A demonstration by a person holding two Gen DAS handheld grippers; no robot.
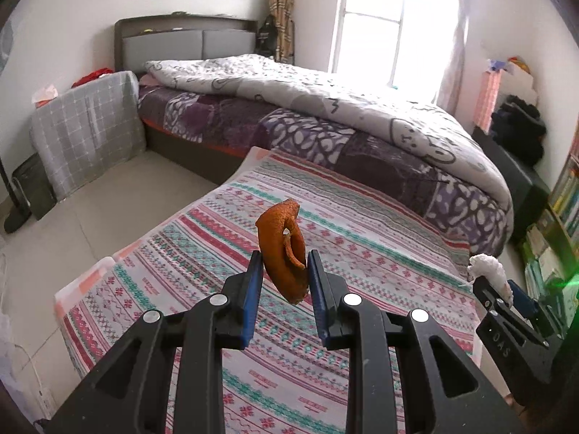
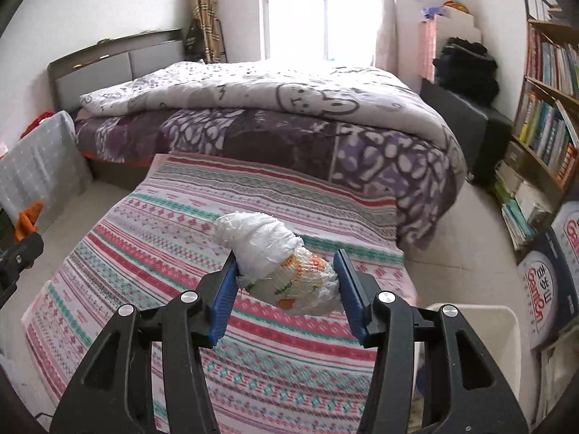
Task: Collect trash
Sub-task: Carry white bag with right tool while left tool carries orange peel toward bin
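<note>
Between the blue pads of my left tongs (image 1: 284, 275) sits a curled piece of orange peel (image 1: 281, 251), pinched on both sides and held clear above the striped cloth (image 1: 362, 231). My right tongs (image 2: 286, 276) are clamped on a crumpled wad of tissue (image 2: 278, 260), white with orange and green print on its near end, its far end poking out past the tips; it too hangs above the cloth. In the left view the right tongs show at the right edge with the white wad sticking up from them, and in the right view the peel shows as an orange scrap at the left edge. Just below my right tongs, on the floor beside the cloth's corner, stands a white bin (image 2: 506, 329). The cloth covers a low flat surface running away from me, patterned in red, teal and pink bands. Beyond its far edge is the bed (image 1: 253, 123), with a purple patterned sheet and a pale quilt (image 1: 325, 90) heaped on top. To the left of the bed a grey checked cover (image 1: 90, 126) drapes something by the wall. On the right stands a bookshelf (image 2: 546, 108) full of books, and behind the bed is a bright window (image 2: 318, 18).
</note>
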